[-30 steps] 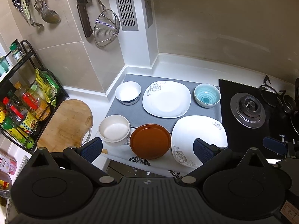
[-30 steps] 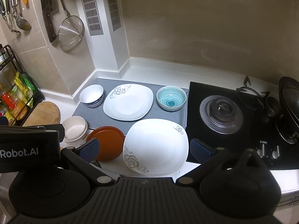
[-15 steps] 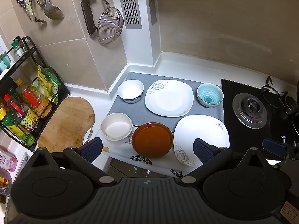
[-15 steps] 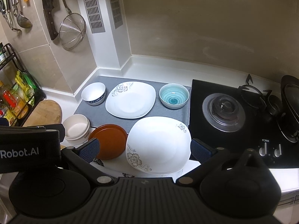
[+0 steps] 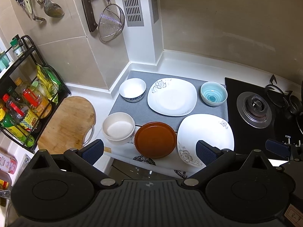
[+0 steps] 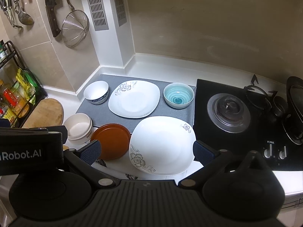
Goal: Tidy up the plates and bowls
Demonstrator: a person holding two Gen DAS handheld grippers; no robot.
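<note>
I have both grippers above the worktop's (image 5: 185, 66) near edge, neither touching anything. My left gripper (image 5: 149, 150) is spread wide, its blue pads framing the brown plate (image 5: 155, 139) below. My right gripper (image 6: 145, 150) is also wide, framing the near white plate (image 6: 162, 143).

On the grey mat (image 5: 140, 113) at the back I see a blue-rimmed bowl (image 5: 132, 89), a far white plate (image 5: 172, 96) and a teal bowl (image 5: 214, 96) in a row, each just apart from the next. In front, the cream bowl (image 5: 118, 127) sits left of the brown plate, and the near white plate overlaps the mat's front edge beside the stove (image 5: 253, 106).

A cutting board (image 5: 68, 121) lies to the left, next to a rack (image 5: 28, 87) of bottles.
</note>
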